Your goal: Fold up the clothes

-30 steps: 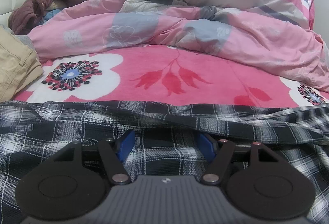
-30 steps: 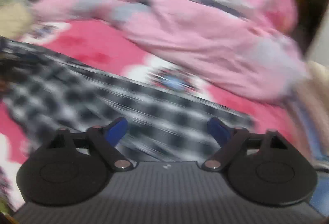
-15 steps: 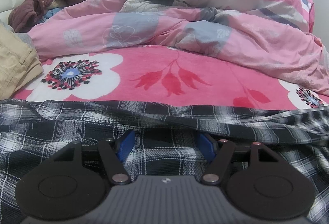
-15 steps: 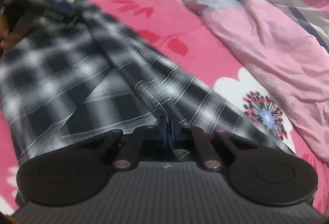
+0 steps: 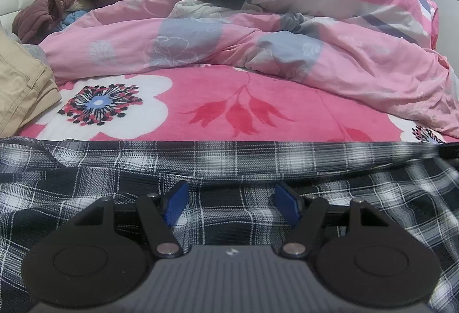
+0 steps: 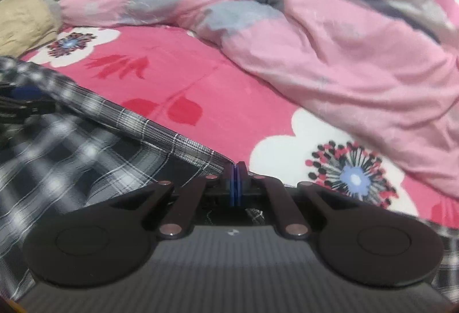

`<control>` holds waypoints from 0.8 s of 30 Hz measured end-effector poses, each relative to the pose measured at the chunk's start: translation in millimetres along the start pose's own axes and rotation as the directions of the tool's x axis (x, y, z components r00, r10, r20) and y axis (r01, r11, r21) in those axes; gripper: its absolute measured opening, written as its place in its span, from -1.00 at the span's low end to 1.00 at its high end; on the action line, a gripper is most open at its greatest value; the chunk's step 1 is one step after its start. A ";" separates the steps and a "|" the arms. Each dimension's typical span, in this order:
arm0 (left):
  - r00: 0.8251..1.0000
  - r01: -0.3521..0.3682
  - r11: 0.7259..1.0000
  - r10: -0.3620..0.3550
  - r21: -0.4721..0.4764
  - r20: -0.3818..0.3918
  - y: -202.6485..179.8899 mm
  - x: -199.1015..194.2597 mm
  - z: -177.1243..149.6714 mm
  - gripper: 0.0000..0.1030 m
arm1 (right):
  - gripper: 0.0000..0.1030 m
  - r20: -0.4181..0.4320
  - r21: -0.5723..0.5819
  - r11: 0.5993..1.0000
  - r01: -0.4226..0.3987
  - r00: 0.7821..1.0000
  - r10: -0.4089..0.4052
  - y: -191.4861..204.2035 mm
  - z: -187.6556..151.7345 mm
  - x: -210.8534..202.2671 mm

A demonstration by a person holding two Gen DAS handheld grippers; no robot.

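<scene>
Left wrist view: left gripper [image 5: 231, 205] spread wide over plaid shirt [image 5: 229, 169], right gripper [image 6: 237, 183] pinched on its edge

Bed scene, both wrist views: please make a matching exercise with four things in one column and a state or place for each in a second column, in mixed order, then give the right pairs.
Things:
1. left gripper
2. right gripper
3. beige trousers
4. pink quilt

States or places:
A. folded, at the left edge of the bed
B. open, above the plaid shirt
C. bunched at the far side of the bed
D. shut on the shirt's edge

Pairs: 1-B, 2-D, 3-A, 4-C
</scene>
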State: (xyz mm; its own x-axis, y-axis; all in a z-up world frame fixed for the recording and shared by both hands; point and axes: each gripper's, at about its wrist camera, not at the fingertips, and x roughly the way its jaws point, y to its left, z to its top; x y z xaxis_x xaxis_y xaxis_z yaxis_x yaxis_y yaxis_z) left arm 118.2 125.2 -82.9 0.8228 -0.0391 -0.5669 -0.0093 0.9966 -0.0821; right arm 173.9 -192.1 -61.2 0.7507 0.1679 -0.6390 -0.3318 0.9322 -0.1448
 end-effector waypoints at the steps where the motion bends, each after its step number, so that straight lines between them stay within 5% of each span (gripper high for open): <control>1: 1.000 0.001 1.000 -0.001 -0.001 0.000 0.1 -0.1 0.0 0.32 | -1.00 -0.009 0.011 1.000 0.002 1.000 -0.002 -2.0 -0.6 6.3; 9: 1.000 0.006 1.000 -0.006 -0.011 -0.004 1.3 -1.0 1.4 0.32 | -0.98 -0.054 0.035 0.999 -0.006 0.998 0.008 -8.1 -5.9 41.6; 12: 1.000 0.009 1.000 -0.009 -0.017 -0.009 2.2 -1.6 2.8 0.32 | -0.89 -0.051 0.145 0.989 -0.035 0.998 0.043 -24.9 -1.6 42.4; 14: 1.000 0.010 1.000 -0.011 -0.022 -0.013 2.8 -2.0 3.7 0.32 | -0.75 -0.030 0.296 0.951 -0.093 0.994 0.106 -47.9 -1.0 40.4; 16: 1.000 0.012 1.000 -0.013 -0.026 -0.016 3.4 -2.4 4.7 0.32 | -0.62 0.015 0.486 0.859 -0.160 0.985 0.174 -81.8 -4.3 37.0; 19: 1.000 0.015 0.999 -0.016 -0.032 -0.021 4.3 -3.0 6.1 0.32 | -0.60 0.092 0.674 0.714 -0.188 0.981 0.171 -126.6 -17.1 22.3; 21: 1.000 0.017 0.999 -0.018 -0.036 -0.024 4.8 -3.4 7.0 0.32 | -0.57 0.123 0.702 0.688 -0.184 0.983 0.138 -145.4 -24.7 2.3; 24: 1.000 -0.006 1.000 0.006 -0.009 -0.005 -0.8 -15.9 13.0 0.32 | -0.57 0.142 0.665 0.724 -0.181 0.983 0.115 -157.2 -36.9 -33.2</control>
State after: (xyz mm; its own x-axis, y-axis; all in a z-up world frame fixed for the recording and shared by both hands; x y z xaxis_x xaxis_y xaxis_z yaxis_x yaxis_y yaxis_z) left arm 112.5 125.9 -63.2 0.8200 -0.0335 -0.5713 -0.0191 0.9961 -0.0857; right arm 180.1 -356.0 -45.0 0.7809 0.3179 -0.5377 0.0040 0.8582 0.5133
